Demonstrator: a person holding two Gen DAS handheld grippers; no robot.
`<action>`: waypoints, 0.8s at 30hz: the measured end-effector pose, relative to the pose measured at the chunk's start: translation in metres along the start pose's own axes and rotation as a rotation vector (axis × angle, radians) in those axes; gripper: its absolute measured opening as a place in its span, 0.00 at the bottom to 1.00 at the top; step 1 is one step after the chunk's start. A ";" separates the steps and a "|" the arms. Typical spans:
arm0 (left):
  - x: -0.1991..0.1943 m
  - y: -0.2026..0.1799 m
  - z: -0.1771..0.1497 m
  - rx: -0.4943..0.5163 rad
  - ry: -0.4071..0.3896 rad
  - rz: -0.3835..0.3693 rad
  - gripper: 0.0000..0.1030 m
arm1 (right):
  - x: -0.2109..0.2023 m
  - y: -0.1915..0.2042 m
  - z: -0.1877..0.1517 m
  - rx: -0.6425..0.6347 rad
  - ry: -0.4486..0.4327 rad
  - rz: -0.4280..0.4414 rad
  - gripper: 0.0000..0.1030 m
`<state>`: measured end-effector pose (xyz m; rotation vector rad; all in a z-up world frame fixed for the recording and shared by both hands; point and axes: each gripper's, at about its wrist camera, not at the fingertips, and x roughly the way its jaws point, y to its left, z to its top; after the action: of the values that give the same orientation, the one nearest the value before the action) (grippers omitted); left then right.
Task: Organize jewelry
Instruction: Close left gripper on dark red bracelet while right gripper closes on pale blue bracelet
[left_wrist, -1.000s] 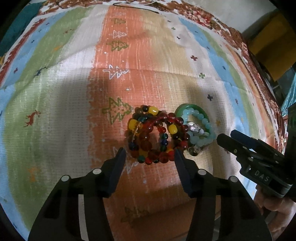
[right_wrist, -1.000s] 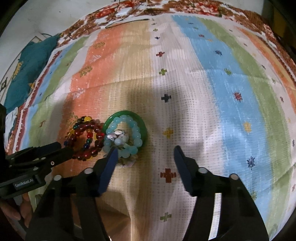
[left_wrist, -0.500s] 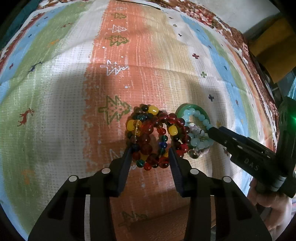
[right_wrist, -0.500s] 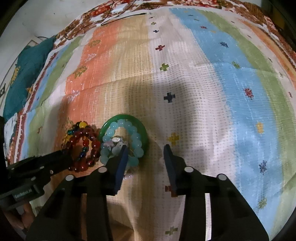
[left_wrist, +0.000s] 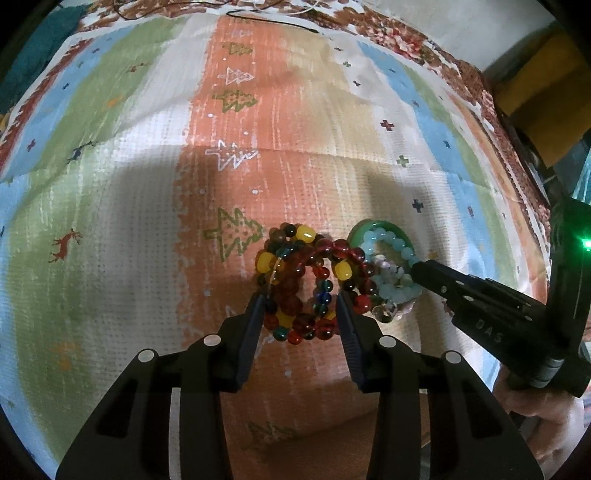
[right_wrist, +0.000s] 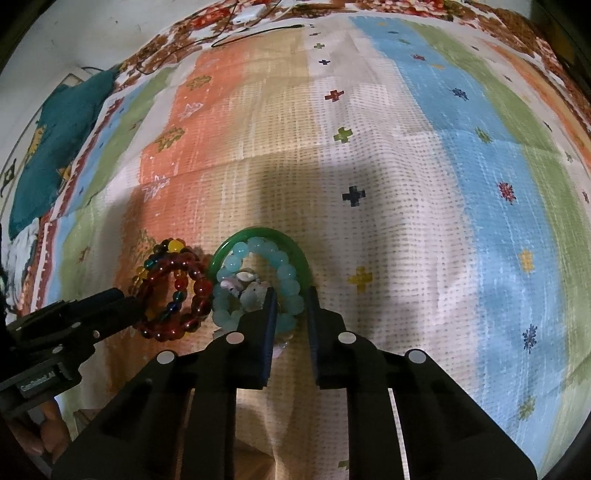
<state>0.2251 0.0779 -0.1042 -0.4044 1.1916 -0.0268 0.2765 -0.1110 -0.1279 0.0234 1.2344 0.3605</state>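
Left hand-held gripper (left_wrist: 300, 295) partly open, fingers straddling red beaded bracelets (left_wrist: 306, 284); right hand-held gripper (right_wrist: 290, 291) closing, jaws around the near side of the pale-blue bead bracelet (right_wrist: 288, 291) and green bangle (right_wrist: 258, 236).

Looks like someone's home I'm working in: a striped woven cloth (left_wrist: 155, 192) with little trees and crosses covers the surface, floral fabric (right_wrist: 177, 48) past its edge.

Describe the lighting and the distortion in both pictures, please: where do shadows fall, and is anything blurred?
Left wrist view: strong fisheye bending; a broad soft shadow darkens the striped woven cloth around the red and yellow bead bracelets; a green lamp glares at the right edge. Right wrist view: same bending; shadow covers the cloth behind the green bangle; the edges look slightly soft.
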 end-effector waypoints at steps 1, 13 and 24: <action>0.000 -0.001 0.000 0.001 0.001 -0.004 0.39 | 0.000 0.000 0.000 0.000 0.000 0.000 0.15; 0.011 -0.002 -0.005 0.003 0.029 0.012 0.39 | -0.002 0.001 -0.001 -0.021 0.006 -0.008 0.12; 0.014 0.006 -0.006 -0.017 0.043 0.015 0.25 | -0.005 0.001 -0.001 -0.027 0.000 -0.008 0.12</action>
<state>0.2237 0.0785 -0.1209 -0.4109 1.2379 -0.0124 0.2742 -0.1114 -0.1231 -0.0051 1.2293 0.3705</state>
